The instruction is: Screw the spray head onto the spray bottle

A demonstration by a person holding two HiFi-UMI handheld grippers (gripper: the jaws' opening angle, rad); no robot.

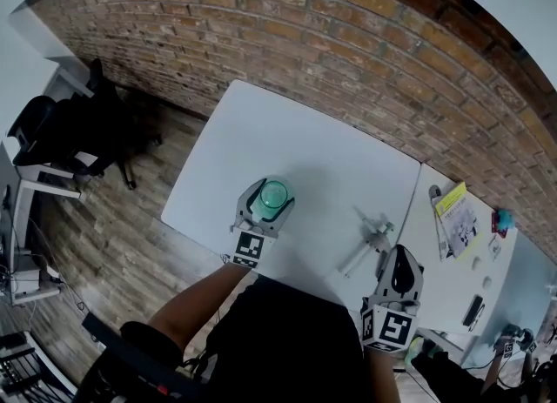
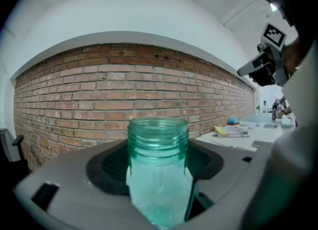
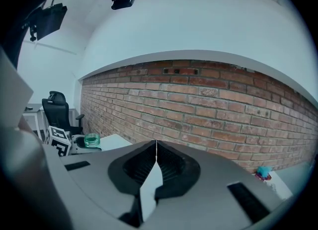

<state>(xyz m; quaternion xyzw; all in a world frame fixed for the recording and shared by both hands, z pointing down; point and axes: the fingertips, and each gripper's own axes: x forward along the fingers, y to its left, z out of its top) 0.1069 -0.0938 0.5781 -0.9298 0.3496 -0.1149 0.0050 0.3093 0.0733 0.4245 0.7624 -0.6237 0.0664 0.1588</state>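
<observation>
White rectangular tabletop (image 1: 305, 144): set on brown wood-plank floor (image 1: 113, 236), abutted on right side by second white tabletop (image 1: 446, 288). Laid on first tabletop, near that joint: white plastic spray head with dip tube (image 1: 370, 245). Laid on second tabletop, well apart: yellow-and-white printed booklet (image 1: 456, 215); small black flat oblong item (image 1: 473, 311).

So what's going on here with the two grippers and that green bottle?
A person holds a gripper in each hand over a white table. The left gripper has the green spray bottle clamped upright between its fingers, its threaded neck open. The right gripper is shut and empty, near the spray head, which lies untouched on the table. Nothing is screwed on yet.
</observation>
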